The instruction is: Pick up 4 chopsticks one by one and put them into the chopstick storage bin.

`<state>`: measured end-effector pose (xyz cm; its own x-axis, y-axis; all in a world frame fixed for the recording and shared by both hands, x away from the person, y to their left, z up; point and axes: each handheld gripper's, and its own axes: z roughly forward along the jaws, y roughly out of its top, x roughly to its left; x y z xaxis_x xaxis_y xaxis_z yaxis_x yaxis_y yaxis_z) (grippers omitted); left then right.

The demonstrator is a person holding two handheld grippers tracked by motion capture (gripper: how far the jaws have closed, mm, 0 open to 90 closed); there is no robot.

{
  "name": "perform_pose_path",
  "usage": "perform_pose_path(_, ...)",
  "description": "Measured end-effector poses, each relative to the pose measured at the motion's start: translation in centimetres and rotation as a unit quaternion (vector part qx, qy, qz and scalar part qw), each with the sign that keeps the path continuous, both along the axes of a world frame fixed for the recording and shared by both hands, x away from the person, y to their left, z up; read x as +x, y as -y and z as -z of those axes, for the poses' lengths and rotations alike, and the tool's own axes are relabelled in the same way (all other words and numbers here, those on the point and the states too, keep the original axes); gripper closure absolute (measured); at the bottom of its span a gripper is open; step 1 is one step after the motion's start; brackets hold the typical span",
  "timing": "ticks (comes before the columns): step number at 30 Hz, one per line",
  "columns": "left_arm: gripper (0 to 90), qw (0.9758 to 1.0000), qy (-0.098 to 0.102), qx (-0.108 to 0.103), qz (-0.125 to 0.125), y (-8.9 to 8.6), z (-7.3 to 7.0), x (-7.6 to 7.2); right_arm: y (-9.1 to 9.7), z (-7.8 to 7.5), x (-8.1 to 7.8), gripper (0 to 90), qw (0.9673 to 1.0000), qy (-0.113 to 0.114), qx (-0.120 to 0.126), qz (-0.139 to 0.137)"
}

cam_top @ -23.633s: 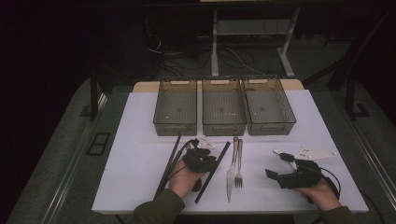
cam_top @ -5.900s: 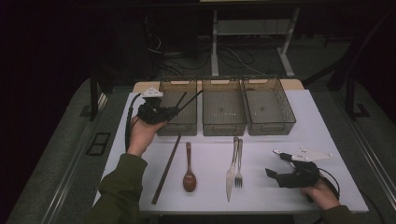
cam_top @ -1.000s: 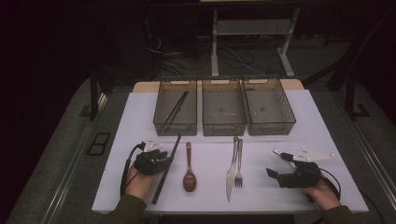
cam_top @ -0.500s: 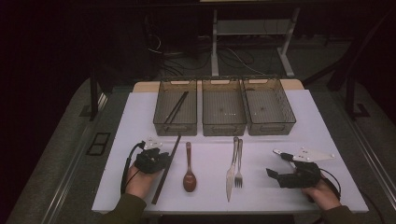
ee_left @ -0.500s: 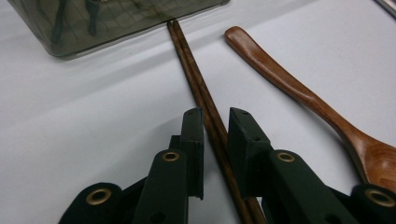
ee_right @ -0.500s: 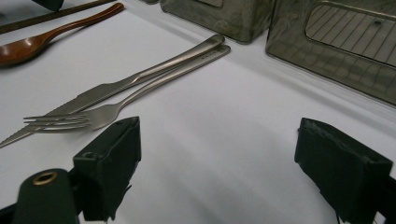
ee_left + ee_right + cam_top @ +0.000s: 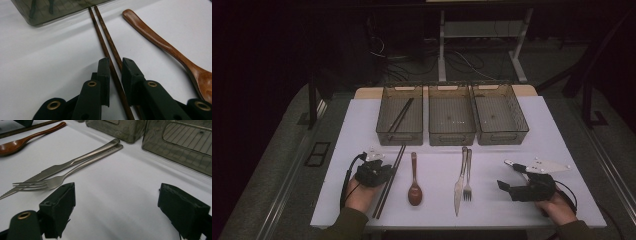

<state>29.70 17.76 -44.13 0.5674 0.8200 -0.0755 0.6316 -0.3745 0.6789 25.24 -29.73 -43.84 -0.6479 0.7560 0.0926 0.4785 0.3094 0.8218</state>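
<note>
- The left tool (image 7: 115, 62) lies low on the white counter (image 7: 492, 210), just left of the wooden spoon (image 7: 414, 180), with a hand behind it.
- Its jaws have just been closing, and a pair of chopsticks (image 7: 107, 50) runs between them. In the left gripper view the two black pads sit close against either side of the pair, so the tool is gripping it.
- The pair of chopsticks lies flat on the counter just left of the spoon and roughly parallel to it. The two sticks are side by side and touching.
- Their far tips reach the front wall of the left basket (image 7: 384, 137), which stands beyond the spoon's handle end.
- Another dark chopstick (image 7: 401, 114) lies slanted inside that basket.
- The spoon rests with its bowl toward the person and does not touch the chopsticks.
- A knife (image 7: 459, 182) and a fork (image 7: 468, 175) lie together to the right of the spoon, their handles touching.
- The right tool (image 7: 117, 195) rests on the counter well to the right of the spoon, past the fork. Its jaws stand wide apart with bare counter between them.
</note>
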Motion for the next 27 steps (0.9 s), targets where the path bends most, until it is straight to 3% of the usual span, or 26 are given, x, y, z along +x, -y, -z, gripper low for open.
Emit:
perform_pose_path(12, 77.9, 0.9998, -0.012, -0.001, -0.015, -0.02, -0.19, -0.72, 0.05, -0.03, 0.0, 14.2, 1.0, 0.001, 0.0, 0.001)
perform_pose_path(27, 81.9, 0.9994, -0.023, 0.016, -0.022, 0.32, -0.08, -0.69, 0.02, 0.02, 0.03, 14.2, 1.0, 0.0, -0.001, 0.001)
